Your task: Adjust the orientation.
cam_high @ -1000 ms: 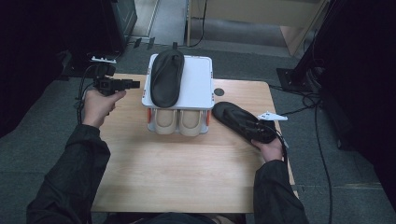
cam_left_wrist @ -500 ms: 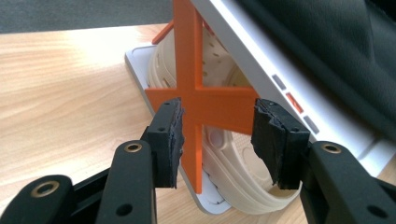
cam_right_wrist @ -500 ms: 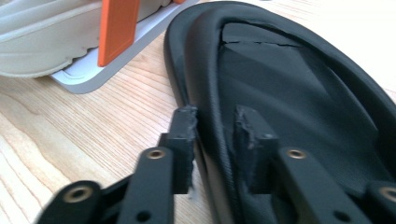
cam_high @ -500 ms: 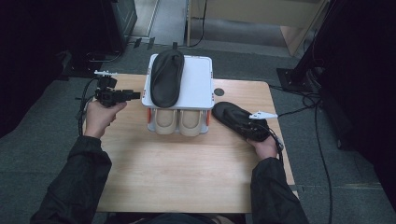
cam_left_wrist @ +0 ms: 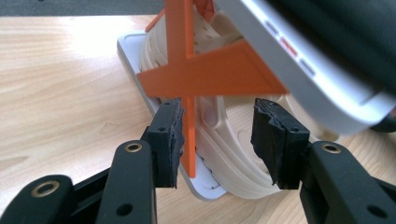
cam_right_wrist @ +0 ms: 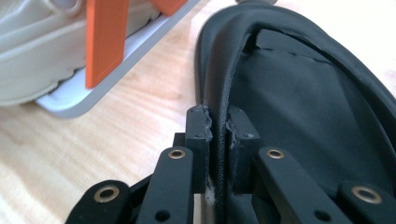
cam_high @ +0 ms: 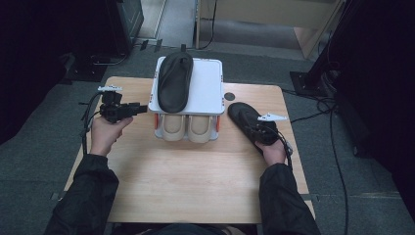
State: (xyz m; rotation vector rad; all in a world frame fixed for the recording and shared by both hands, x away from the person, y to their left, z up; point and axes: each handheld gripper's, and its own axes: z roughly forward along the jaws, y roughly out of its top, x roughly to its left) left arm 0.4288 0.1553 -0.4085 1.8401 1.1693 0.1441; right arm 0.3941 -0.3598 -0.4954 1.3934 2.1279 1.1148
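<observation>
Black leather edge pinched tight, that's the story on the right: the right gripper [cam_right_wrist: 218, 127] has just been closing and its jaws now clamp the rim of the black shoe [cam_right_wrist: 299, 102], pads pressed on either side of the collar, as the right gripper view shows plainly. From the high view that shoe [cam_high: 244, 117] lies on the wooden table [cam_high: 195, 186] just right of the rack [cam_high: 205, 93], toe pointing far and left, heel toward the person's right hand [cam_high: 274, 151]. Over on the left, the left gripper [cam_high: 139, 108] is held level, pointing right at the rack's left side, and its jaws stand apart, grasping nothing. In the left gripper view the orange upright [cam_left_wrist: 187, 93] of the rack sits just inside the left pad, the beige shoes [cam_left_wrist: 233, 135] on the lower shelf lying between and behind the jaws; whether that pad touches the orange piece I cannot tell. Up top, a second black shoe [cam_high: 174, 81] rests on the rack's white upper shelf, toe toward the near edge, while the two beige shoes [cam_high: 188, 128] poke their toes out beneath it. Any brand or writing on shoes or rack is too small to read. A small dark hole [cam_high: 229, 97] marks the table just right of the rack.
</observation>
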